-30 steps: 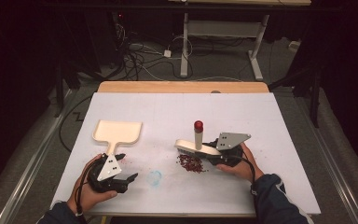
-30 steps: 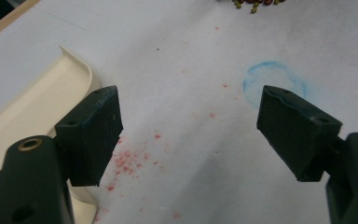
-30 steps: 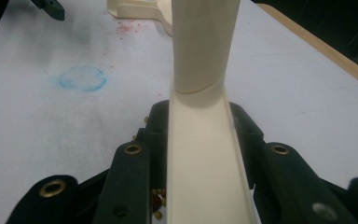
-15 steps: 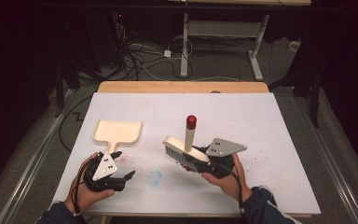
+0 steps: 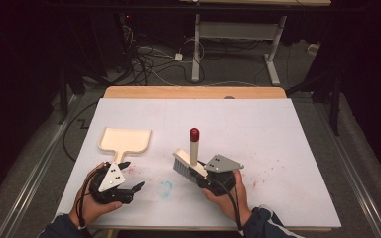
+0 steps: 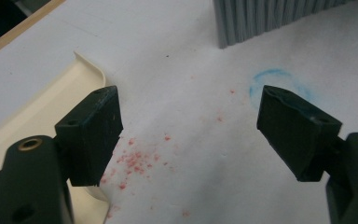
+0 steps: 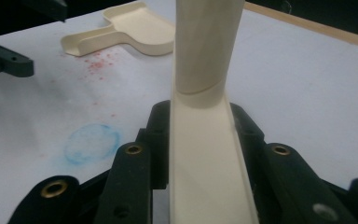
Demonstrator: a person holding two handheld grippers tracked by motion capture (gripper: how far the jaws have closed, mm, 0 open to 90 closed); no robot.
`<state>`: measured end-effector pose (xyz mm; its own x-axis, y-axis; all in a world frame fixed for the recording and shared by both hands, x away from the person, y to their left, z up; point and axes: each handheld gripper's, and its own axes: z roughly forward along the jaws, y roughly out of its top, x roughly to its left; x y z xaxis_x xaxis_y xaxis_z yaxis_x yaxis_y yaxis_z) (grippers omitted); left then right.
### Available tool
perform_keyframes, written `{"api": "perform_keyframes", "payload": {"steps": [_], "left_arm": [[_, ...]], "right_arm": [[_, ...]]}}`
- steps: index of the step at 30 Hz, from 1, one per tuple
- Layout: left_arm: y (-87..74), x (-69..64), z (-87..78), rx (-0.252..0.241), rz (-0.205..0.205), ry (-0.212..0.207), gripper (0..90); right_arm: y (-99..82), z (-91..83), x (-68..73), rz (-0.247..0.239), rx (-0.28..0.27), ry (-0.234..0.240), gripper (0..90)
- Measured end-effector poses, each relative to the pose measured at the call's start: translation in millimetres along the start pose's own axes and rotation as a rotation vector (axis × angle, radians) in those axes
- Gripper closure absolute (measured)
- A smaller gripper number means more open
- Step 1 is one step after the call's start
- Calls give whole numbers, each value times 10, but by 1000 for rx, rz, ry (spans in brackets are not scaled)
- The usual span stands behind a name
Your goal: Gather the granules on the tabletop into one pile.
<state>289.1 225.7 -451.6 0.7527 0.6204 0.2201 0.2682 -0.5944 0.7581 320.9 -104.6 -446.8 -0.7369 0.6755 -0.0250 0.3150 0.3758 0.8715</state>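
White table (image 5: 287, 139), brush (image 5: 187, 164) mid-sheet

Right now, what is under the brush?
Under the brush you can see the white table cover, with its grey bristles down on it. Whatever lies right beneath the bristles is covered.

left gripper (image 5: 131, 176): black body, grey three-cornered plate with dark screws, black cable; right gripper (image 5: 202, 174): same plate, black cable; blocky black jaws, brass-ringed holes; dark blue sleeves (image 5: 265, 224), light stripe on right cuff
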Motion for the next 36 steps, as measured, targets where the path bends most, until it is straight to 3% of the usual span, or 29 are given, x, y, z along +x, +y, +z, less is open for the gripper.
{"api": "perform_keyframes", "payload": {"steps": [5, 13, 20, 26, 36], "left_arm": [[4, -14, 16, 10, 5, -6, 214], [3, -10, 13, 4, 11, 1, 214], [6, -18, 19, 7, 15, 2, 214], [7, -22, 36, 17, 18, 2, 214], [6, -24, 50, 24, 19, 2, 214]], "right_arm": [[13, -115, -132, 38, 6, -36, 672], [118, -409, -231, 42, -57, -16, 672], [106, -711, -447, 48, -78, -25, 671], [15, -934, -643, -13, -77, -18, 670], [-121, -1271, -843, -27, -48, -23, 670]]}}
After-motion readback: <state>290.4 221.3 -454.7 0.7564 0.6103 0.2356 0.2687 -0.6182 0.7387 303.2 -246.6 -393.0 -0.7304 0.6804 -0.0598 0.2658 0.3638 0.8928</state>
